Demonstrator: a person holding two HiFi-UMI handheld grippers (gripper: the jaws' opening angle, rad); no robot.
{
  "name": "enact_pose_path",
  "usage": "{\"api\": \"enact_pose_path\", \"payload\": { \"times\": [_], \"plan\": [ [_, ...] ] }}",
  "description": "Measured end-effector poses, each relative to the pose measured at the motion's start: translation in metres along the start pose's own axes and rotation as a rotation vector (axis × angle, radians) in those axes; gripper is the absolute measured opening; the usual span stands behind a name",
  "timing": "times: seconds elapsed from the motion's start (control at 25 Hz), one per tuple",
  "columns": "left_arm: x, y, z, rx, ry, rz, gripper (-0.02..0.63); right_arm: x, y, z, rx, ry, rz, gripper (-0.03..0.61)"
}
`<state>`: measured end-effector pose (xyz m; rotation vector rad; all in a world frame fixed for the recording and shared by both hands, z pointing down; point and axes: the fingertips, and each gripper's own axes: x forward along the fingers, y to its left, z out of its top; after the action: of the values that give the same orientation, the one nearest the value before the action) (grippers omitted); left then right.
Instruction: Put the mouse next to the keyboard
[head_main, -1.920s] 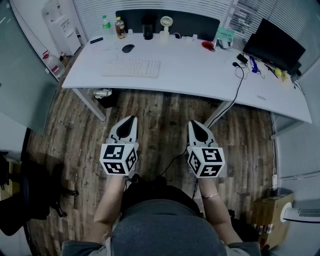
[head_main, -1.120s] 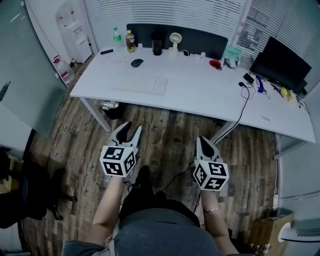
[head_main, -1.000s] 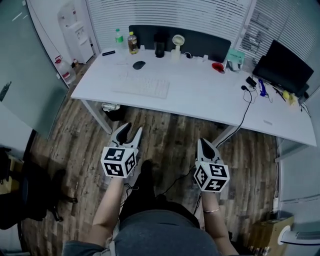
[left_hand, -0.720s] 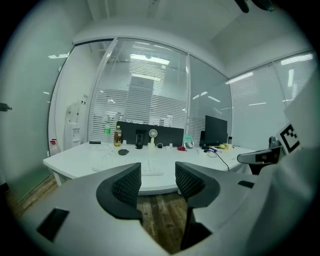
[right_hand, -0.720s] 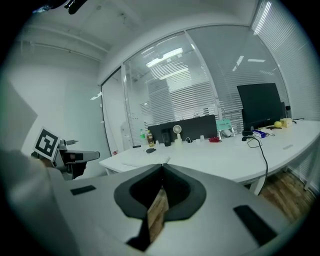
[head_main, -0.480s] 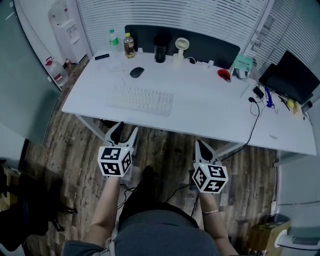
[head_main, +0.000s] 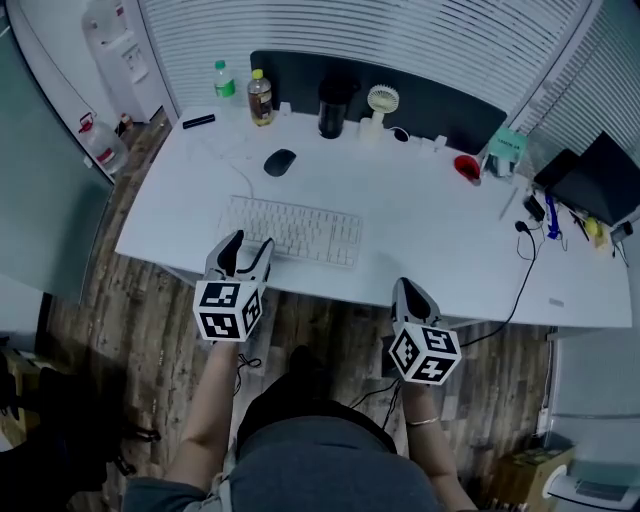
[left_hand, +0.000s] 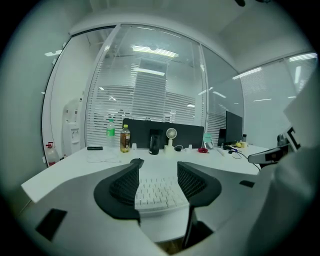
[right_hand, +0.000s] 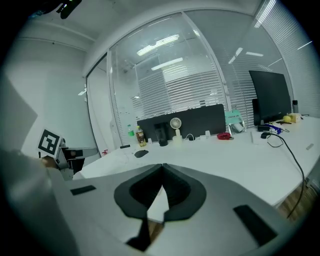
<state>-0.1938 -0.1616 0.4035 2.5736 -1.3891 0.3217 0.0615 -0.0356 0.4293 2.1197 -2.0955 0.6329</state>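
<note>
A dark mouse (head_main: 279, 162) lies on the white desk (head_main: 420, 230), beyond the far left corner of the white keyboard (head_main: 295, 230) and apart from it. My left gripper (head_main: 249, 246) reaches over the desk's front edge at the keyboard's left end. Its jaws have just been opening and stand open with nothing between them; in the left gripper view (left_hand: 159, 165) the keyboard (left_hand: 157, 192) shows through the gap. My right gripper (head_main: 408, 287) hangs at the desk's front edge, right of the keyboard, shut and empty (right_hand: 162, 166). The right gripper view shows the mouse (right_hand: 141, 153) far off.
Along the desk's back stand two bottles (head_main: 259, 98), a black cup (head_main: 332, 105) and a small fan (head_main: 381, 103) before a dark panel. A red object (head_main: 466, 166), cables (head_main: 528, 255) and a monitor (head_main: 600, 180) are at the right. A water dispenser (head_main: 108, 40) stands far left.
Both grippers have moved forward from over the wooden floor to the desk's front edge. The left gripper's jaws stand wider apart than before. The right gripper stays shut.
</note>
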Motion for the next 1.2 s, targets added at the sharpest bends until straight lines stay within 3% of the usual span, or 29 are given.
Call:
{"api": "enact_pose_path", "payload": {
  "times": [0.44,1.2],
  "plan": [
    [0.059,0.047,0.018,-0.002,0.021,-0.015,0.252,0.053,0.009,0.033,0.029,-0.028,-0.023,0.005],
    [0.133,0.063,0.017,0.044,0.108,-0.046,0.268,0.093,-0.004,0.042,0.04,-0.013,0.003,0.005]
  ]
}}
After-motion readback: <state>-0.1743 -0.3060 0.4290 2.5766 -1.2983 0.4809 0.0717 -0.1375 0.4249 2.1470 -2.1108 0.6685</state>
